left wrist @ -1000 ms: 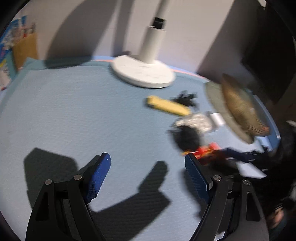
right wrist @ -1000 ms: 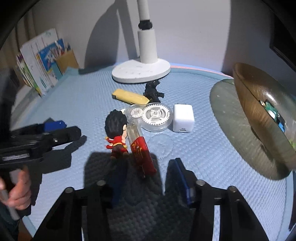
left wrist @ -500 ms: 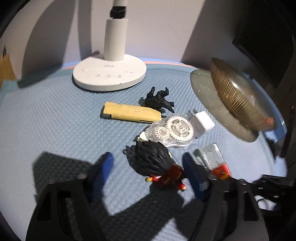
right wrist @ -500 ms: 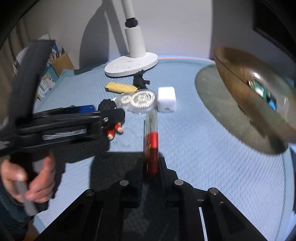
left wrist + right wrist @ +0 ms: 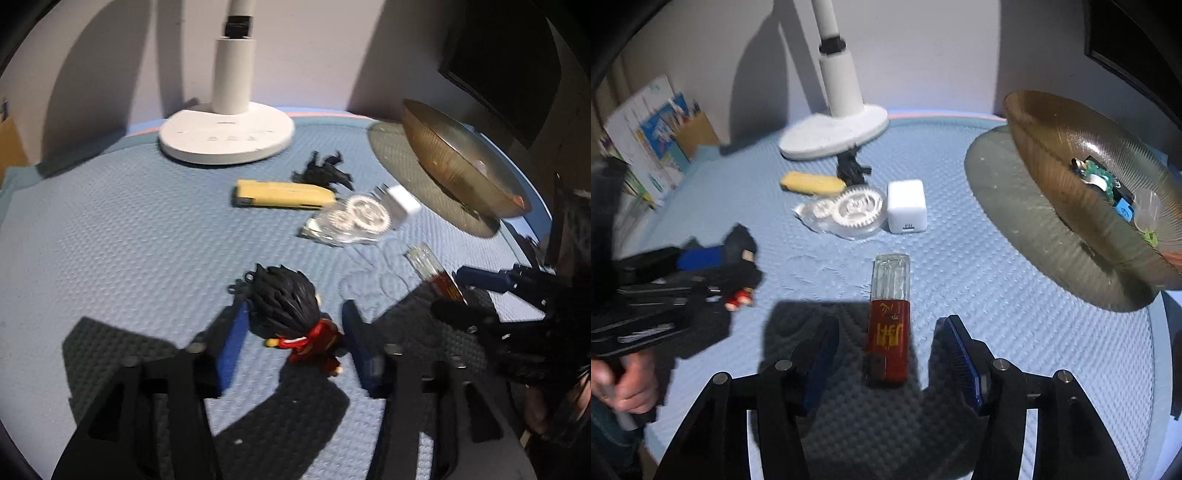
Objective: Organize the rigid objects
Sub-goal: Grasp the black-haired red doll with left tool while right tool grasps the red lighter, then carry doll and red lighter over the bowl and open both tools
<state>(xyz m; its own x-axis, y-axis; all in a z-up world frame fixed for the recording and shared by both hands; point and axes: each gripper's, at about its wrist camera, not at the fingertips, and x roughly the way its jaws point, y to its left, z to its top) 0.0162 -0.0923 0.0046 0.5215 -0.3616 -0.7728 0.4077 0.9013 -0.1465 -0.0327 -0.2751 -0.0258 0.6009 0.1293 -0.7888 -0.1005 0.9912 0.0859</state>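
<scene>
- In the right wrist view, a hand (image 5: 626,380) at the far left holds the left gripper (image 5: 716,258), which reaches in over the blue mat (image 5: 1034,350).
- The left gripper (image 5: 291,332) has just been closing; its blue pads sit on either side of a small figure (image 5: 291,314) with black hair and red clothes. Blur hides whether the pads press on the figure.
- Behind the figure lie a yellow bar (image 5: 282,194), a black toy (image 5: 325,171), a clear case with white gears (image 5: 354,221) and a white charger (image 5: 400,206), close together in front of the white lamp base (image 5: 225,138).
- The right gripper (image 5: 890,350) has just been opening; its pads stand apart, and a lighter (image 5: 889,325) with a red body and clear top lies flat on the mat between them, untouched by either pad.
- At the right, a brown ribbed bowl (image 5: 1063,155) stands on the mat with a few small items inside.
</scene>
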